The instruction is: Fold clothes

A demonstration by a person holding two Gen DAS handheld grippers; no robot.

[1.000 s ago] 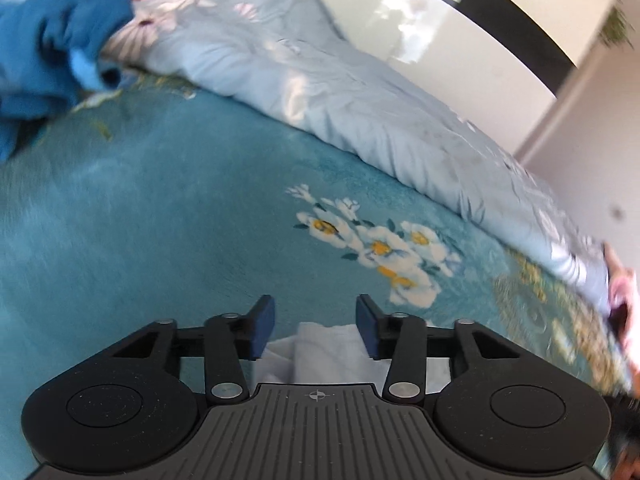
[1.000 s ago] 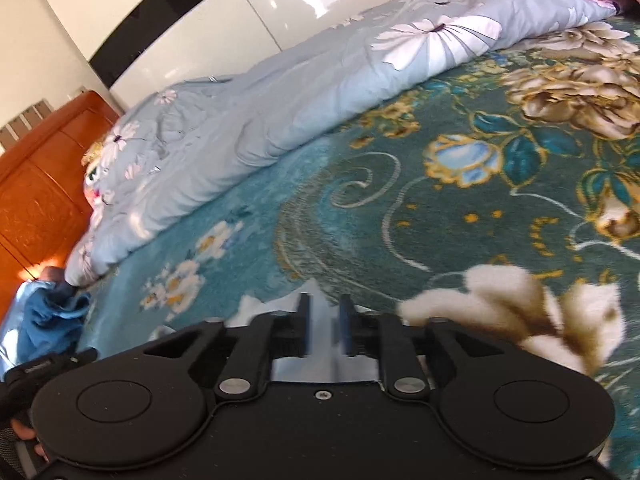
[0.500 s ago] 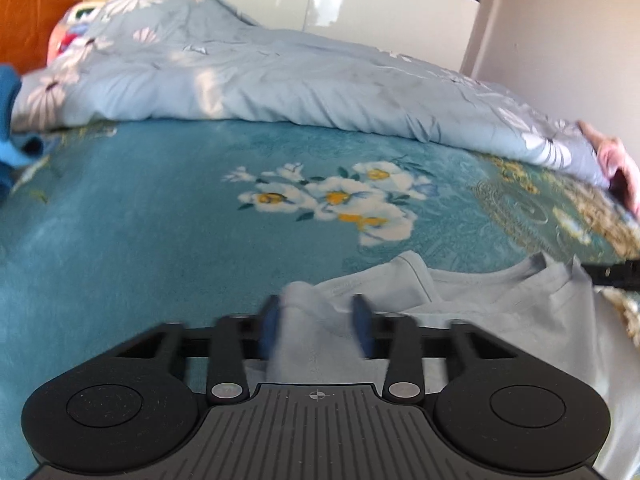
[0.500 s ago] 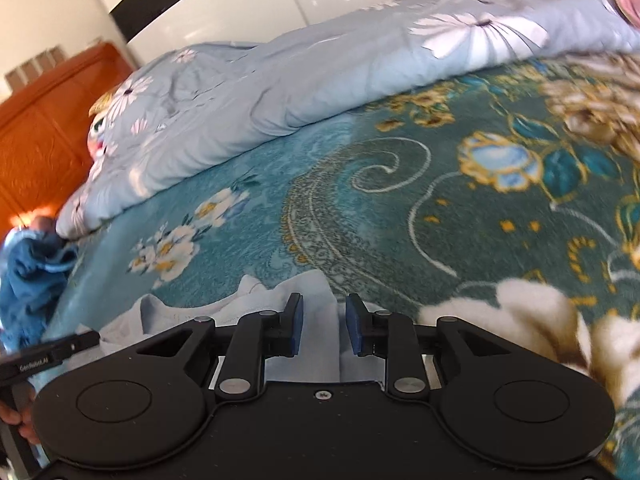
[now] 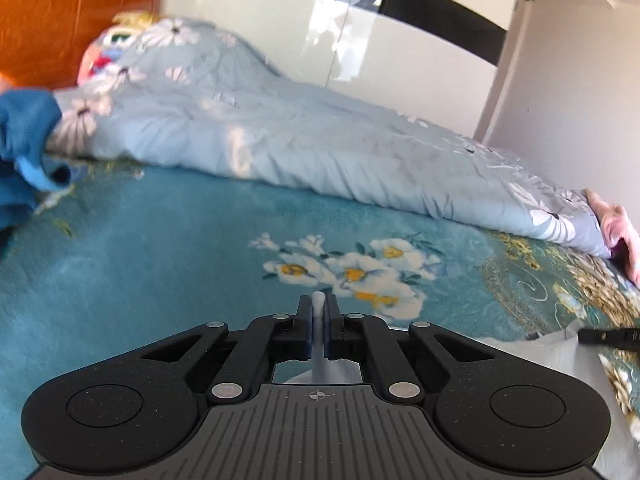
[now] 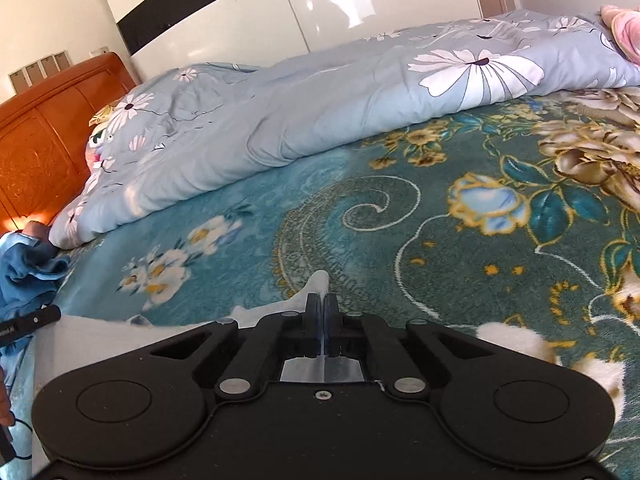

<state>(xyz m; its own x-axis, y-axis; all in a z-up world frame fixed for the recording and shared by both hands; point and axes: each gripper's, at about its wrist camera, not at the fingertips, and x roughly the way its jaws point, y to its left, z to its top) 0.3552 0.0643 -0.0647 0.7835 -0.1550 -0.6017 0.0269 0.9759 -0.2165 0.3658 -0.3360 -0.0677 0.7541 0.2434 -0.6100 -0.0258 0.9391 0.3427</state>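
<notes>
Both grippers had hold of one pale shirt (image 6: 96, 340) lying low over the bed (image 5: 160, 264). The left gripper (image 5: 318, 320) had its jaws pressed together on a thin ridge of the cloth, a white nub poking out just past the tips. The right gripper (image 6: 321, 320) likewise had its jaws clamped on a pinched fold, with a peak of fabric standing ahead of them. Gripped at two well-separated spots along one edge, the shirt could be lifted or carried over as a straight line, which is probably why each pinch sat at an outer part of the garment; whether this grip served to spread it flat or to bring one half over the other could not be told. The left view showed little of the shirt beyond the nub and a pale strip at the right edge, beside the other tool's dark tip. The right view gave more: the cloth running leftward from the jaws toward the left tool at the frame's edge, with what looked like a neckline between. A blue garment (image 6: 28, 272) lay crumpled by the quilt (image 5: 320, 152), apart from the shirt.
</notes>
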